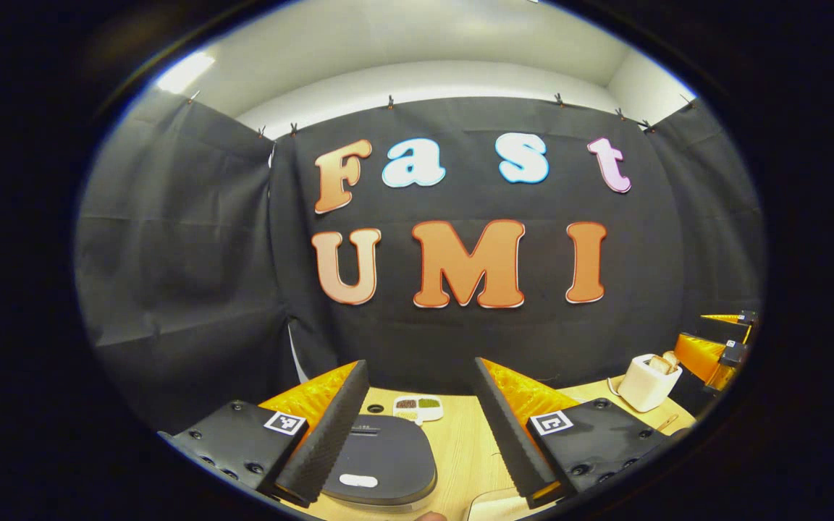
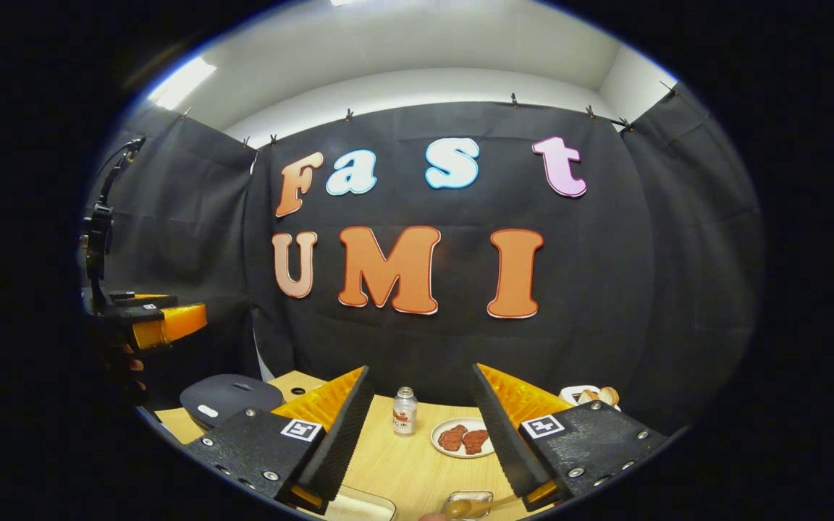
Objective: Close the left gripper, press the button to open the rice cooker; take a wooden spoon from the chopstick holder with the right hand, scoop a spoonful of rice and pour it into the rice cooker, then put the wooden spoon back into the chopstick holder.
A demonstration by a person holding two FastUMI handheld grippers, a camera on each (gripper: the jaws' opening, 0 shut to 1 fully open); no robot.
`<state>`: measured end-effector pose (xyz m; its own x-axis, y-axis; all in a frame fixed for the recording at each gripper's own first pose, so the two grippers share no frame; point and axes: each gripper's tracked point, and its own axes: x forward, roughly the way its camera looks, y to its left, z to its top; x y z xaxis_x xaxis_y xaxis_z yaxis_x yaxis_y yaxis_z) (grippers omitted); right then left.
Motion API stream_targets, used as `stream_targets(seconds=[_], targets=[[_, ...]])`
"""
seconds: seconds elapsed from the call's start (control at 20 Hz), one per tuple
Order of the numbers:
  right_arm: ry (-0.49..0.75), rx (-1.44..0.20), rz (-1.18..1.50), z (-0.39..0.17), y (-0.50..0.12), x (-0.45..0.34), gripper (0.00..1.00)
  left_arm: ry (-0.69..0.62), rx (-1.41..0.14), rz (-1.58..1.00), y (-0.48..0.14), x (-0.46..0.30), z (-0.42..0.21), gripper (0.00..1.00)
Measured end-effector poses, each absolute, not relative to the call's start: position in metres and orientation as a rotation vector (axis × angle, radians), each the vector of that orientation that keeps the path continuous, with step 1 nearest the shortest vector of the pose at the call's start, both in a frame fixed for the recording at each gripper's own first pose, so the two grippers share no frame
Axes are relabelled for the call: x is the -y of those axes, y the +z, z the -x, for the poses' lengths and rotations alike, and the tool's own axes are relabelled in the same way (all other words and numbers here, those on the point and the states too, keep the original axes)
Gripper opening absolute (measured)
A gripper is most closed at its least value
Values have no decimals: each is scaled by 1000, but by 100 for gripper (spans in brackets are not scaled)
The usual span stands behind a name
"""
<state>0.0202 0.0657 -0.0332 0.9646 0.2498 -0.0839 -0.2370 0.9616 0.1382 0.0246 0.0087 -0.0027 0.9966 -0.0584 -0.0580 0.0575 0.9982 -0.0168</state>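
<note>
The dark grey rice cooker (image 1: 381, 459) sits lid down on the wooden table, just below and between my left gripper's (image 1: 420, 369) fingers, which are spread open and hold nothing. Its white button (image 1: 357, 480) is on the near side of the lid. The cooker (image 2: 229, 396) also lies at the left of the right gripper view, under the left gripper (image 2: 163, 318). My right gripper (image 2: 420, 370) is open and empty above the table. At the bottom edge, a wooden spoon (image 2: 460, 508) rests in a clear glass holder (image 2: 469, 496). The right gripper (image 1: 710, 339) appears far right.
A white divided dish of grains (image 1: 417, 409) lies behind the cooker, and a white toaster (image 1: 647, 381) stands at the right. A small bottle (image 2: 405, 411), a plate of meat slices (image 2: 462, 438) and a plate of bread (image 2: 592, 396) sit ahead. A pale tray rim (image 2: 359, 506) is near.
</note>
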Motion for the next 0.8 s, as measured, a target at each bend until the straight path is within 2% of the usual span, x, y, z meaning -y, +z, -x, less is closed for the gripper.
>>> stream_targets(seconds=[0.1, 0.15, 0.3, 0.35, 0.4, 0.75, 0.8], targets=[[257, -69, -143, -19, -24, -70, 89, -72, -2, -13, 8, -1, -26, 97], [256, -59, -146, -20, -24, -70, 85, -79, 15, -28, 11, 2, -23, 97], [263, -51, -154, -15, -24, -72, 85, -86, 85, -85, 21, 10, -13, 97], [264, -52, -154, -14, -24, -73, 80, -90, 95, -93, 21, 14, -12, 97], [268, -52, -153, -13, -25, -74, 85, -101, 99, -91, 19, 19, -9, 97], [279, -40, -148, -5, -21, -77, 85, -128, 73, -63, 12, 28, -4, 97], [278, -37, -147, -6, -21, -76, 90, -128, 74, -62, 13, 28, -4, 97]])
